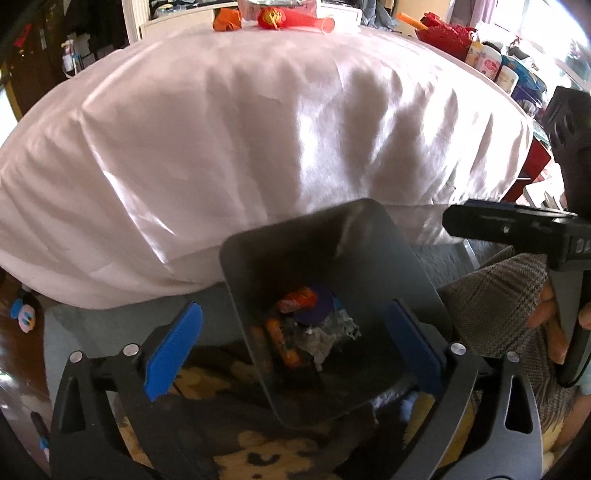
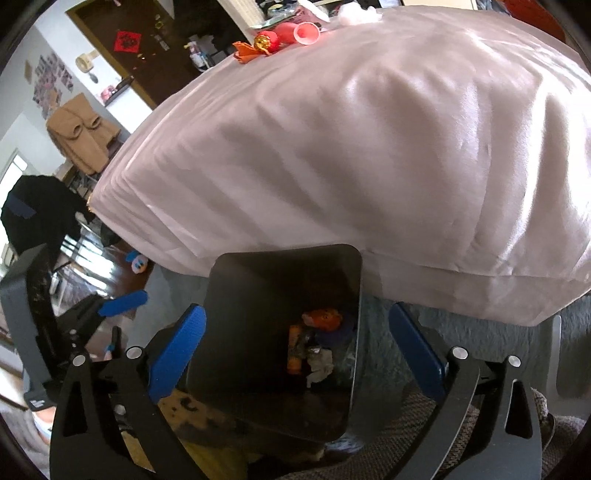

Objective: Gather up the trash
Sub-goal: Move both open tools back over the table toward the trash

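Pale satin cloth (image 1: 258, 122) drapes the table; below its edge stands one dark bin (image 1: 406, 258) holding crumpled wrappers (image 1: 306, 325). Both the left gripper (image 1: 295, 350) and right gripper (image 2: 295, 354) hang over it, jaws wide, empty. On the tabletop, three red-orange scraps (image 2: 273, 40) remain: light, crushable, best pinched mid-body.

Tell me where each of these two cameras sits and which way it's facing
Left wrist: on the left gripper, angled down into the dark bin beside the white cloth-covered table; its open blue fingers, the right gripper's body and a hand show.
Right wrist: on the right gripper, angled down at the bin from its other side; its open blue fingers and the left gripper show.
Shared: bin, trash inside, table, red items at its far edge.
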